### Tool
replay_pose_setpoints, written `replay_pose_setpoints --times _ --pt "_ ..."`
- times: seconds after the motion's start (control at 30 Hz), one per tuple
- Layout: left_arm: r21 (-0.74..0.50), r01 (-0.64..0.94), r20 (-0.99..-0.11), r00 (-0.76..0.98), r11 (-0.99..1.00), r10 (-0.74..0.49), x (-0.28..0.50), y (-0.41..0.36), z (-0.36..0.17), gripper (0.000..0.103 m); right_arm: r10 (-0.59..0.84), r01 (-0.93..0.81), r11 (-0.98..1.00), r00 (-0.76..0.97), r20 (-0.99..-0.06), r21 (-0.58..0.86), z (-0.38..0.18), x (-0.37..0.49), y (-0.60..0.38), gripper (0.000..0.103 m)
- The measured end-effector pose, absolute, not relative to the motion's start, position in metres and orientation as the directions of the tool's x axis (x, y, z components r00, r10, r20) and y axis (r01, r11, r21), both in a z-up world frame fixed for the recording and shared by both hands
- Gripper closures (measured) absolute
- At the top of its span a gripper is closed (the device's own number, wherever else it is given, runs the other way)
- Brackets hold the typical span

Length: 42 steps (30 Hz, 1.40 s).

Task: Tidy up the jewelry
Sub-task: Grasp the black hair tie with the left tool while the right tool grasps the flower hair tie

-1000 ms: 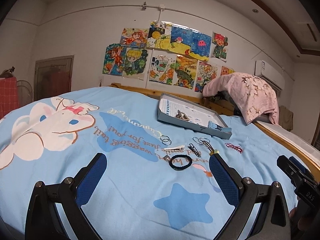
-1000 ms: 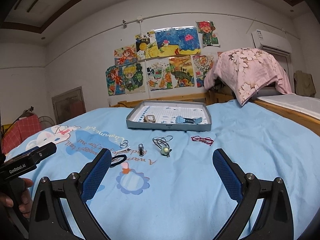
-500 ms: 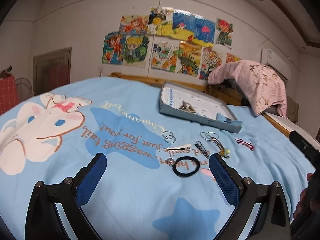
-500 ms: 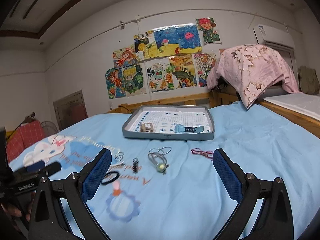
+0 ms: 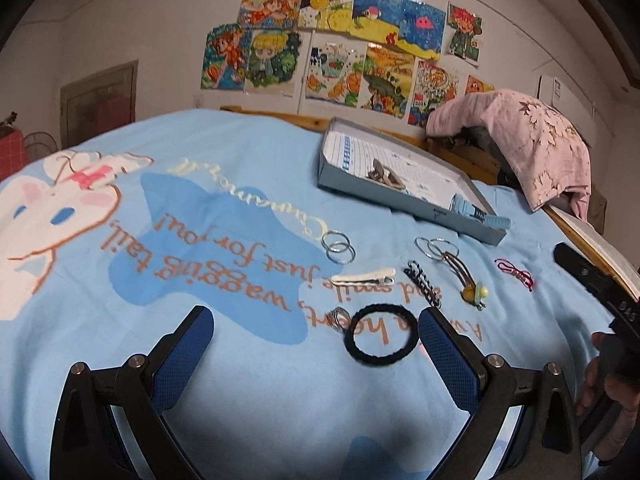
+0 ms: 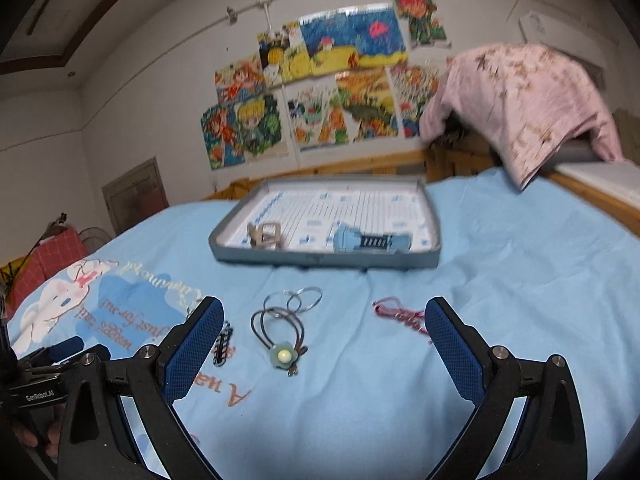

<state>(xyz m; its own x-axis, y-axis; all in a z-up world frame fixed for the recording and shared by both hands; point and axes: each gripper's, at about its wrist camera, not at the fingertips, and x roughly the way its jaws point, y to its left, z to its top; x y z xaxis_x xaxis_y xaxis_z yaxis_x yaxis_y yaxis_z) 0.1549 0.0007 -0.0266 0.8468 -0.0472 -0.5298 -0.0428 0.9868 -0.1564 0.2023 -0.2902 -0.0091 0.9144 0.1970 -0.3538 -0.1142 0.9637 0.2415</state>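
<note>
Jewelry lies loose on a blue bedsheet. A black hair tie [image 5: 381, 335] rests just inside my open left gripper [image 5: 316, 334], near its right finger. Beyond it lie a white hair clip [image 5: 363, 277], two silver rings [image 5: 338, 246], a black-and-white clip [image 5: 423, 284] and a red cord [image 5: 514, 273]. A brown hair tie with a green flower bead [image 6: 282, 338] sits between the fingers of my open right gripper [image 6: 323, 330], silver rings [image 6: 296, 300] just past it. The grey tray [image 6: 434, 258] farther back holds a blue clip [image 6: 370, 240] and a beige piece [image 6: 266, 237].
A pink blanket [image 6: 520, 100] is draped over the wooden bed frame at the back right. A white slab [image 6: 600, 178] runs along the right edge. The other gripper's handle [image 5: 600, 292], held by a hand, shows at the right of the left wrist view.
Both grippers have moved forward and lower toward the scattered pieces. The black hair tie now lies between the left fingers; the flower hair tie now sits between the right fingers.
</note>
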Motion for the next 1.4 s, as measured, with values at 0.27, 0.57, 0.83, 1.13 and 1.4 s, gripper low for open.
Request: replay_pose_setpoints --times 0.27,0.57,0.83,1.13,1.4 --pt "-0.147 0.005 -0.581 0.809 0.989 -0.091 0.164 -0.011 -0.043 0.011 0.239 -0.161 0.962 0.884 -0.402 0.218 -0.032 0.219 -0.271 0.028" --pt "-0.138 0.032 -0.609 0.785 0.99 -0.111 0.171 -0.018 -0.055 0.031 0.244 -0.193 0.969 0.856 -0.456 0.157 -0.047 0.226 -0.256 0.042" --pt "-0.17 0.057 -0.642 0.751 0.984 -0.155 0.181 -0.018 -0.063 0.05 0.292 -0.248 0.956 0.812 -0.506 0.153 -0.054 0.239 -0.247 0.058" --pt "-0.214 0.07 -0.673 0.712 0.974 -0.199 0.19 -0.018 -0.072 0.076 0.303 -0.286 0.95 0.753 -0.584 0.124 -0.066 0.258 -0.227 0.065" --pt "-0.219 0.072 -0.693 0.69 0.973 -0.207 0.194 -0.019 -0.075 0.096 0.294 -0.269 0.954 0.738 -0.608 0.135 -0.072 0.261 -0.228 0.082"
